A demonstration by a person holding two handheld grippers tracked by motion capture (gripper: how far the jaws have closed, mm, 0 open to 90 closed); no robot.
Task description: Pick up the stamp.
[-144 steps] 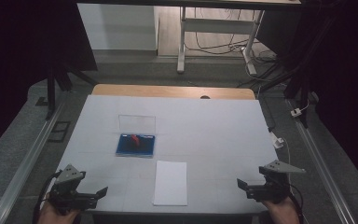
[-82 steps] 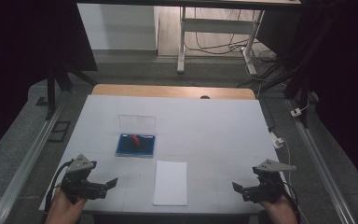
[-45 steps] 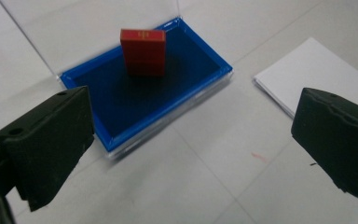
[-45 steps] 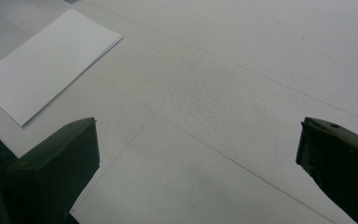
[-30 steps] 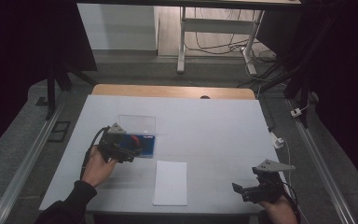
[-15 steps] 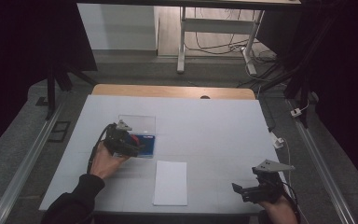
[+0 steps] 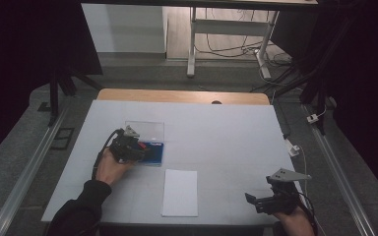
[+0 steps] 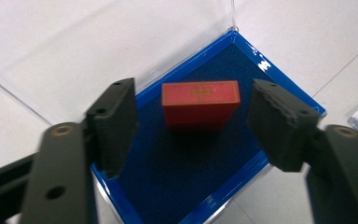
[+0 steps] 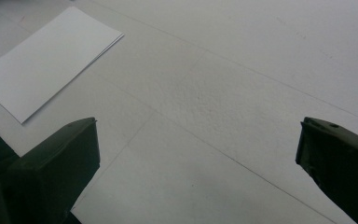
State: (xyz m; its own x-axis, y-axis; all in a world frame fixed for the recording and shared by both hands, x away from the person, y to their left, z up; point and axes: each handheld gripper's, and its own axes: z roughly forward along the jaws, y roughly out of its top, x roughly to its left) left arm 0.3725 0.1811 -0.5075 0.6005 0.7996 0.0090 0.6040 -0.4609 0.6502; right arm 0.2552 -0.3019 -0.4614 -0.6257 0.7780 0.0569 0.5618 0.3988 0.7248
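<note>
We see a small red block (image 8: 200, 103) with a gold mark on top, lying on the dark blue lining of a shallow blue tray (image 8: 242, 178). The tray's clear lid (image 7: 145, 130) stands open behind it, which leaves the block free to reach from above. The tray sits on the left part of the white worktop (image 7: 226, 132). The left tool (image 8: 193, 123) hangs over the tray, tilted down; its jaws have just been closing and now flank the block without touching it, so nothing is grasped yet. A sheet of white paper (image 7: 180, 192) lies near the front edge. The right tool (image 7: 260, 202) rests low at the front right, jaws wide apart and holding nothing.
</note>
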